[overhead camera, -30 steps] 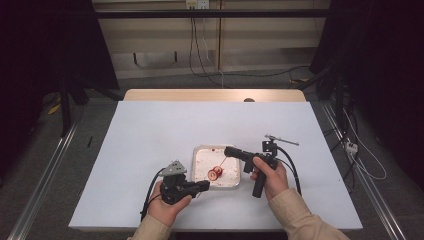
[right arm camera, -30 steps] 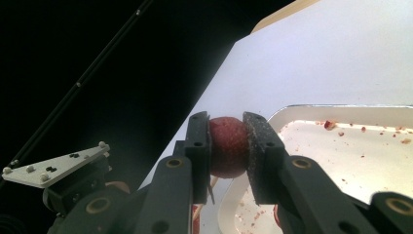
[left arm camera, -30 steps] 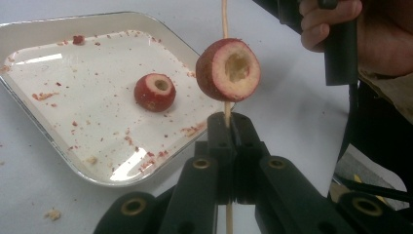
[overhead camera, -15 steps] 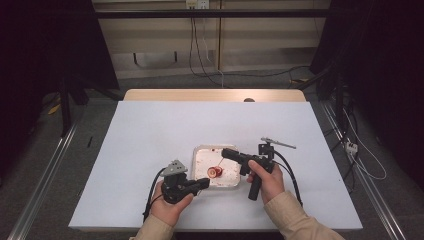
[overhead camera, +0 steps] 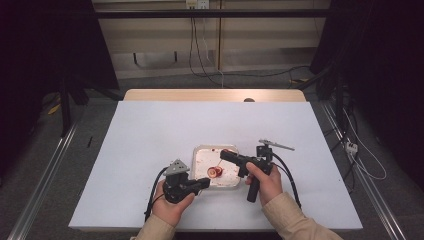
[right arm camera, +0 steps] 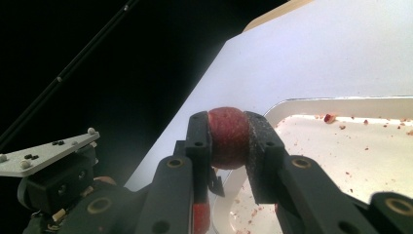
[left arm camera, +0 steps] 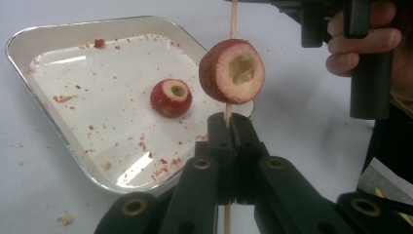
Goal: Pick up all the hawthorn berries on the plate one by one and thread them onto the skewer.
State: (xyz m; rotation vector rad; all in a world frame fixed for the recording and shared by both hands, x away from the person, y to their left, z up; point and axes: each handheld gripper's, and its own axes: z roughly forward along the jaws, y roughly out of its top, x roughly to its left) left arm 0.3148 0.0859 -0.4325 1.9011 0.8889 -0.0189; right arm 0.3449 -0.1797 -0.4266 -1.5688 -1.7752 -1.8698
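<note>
**Cored fruit on skewer, both tools clamped**

While my left gripper (left arm camera: 229, 127) pinches the thin wooden skewer (left arm camera: 233, 19) upright between closed jaws, a cored red fruit (left arm camera: 232, 71) sits threaded on that stick just above the jaw tips; my right gripper (right arm camera: 229, 139) is clamped on this fruit's red sides, above the near edge of the white tray (left arm camera: 58, 129); a second cored fruit (left arm camera: 171, 97) lies inside the tray among red crumbs; the tray rests on the white table (overhead camera: 150, 130).

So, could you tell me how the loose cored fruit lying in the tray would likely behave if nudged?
The loose cored fruit looks round, so it would probably roll across the smooth tray. Its hollowed middle suggests it is light and may crush if squeezed. Scattered crumbs hint at soft, flaky flesh.
</note>
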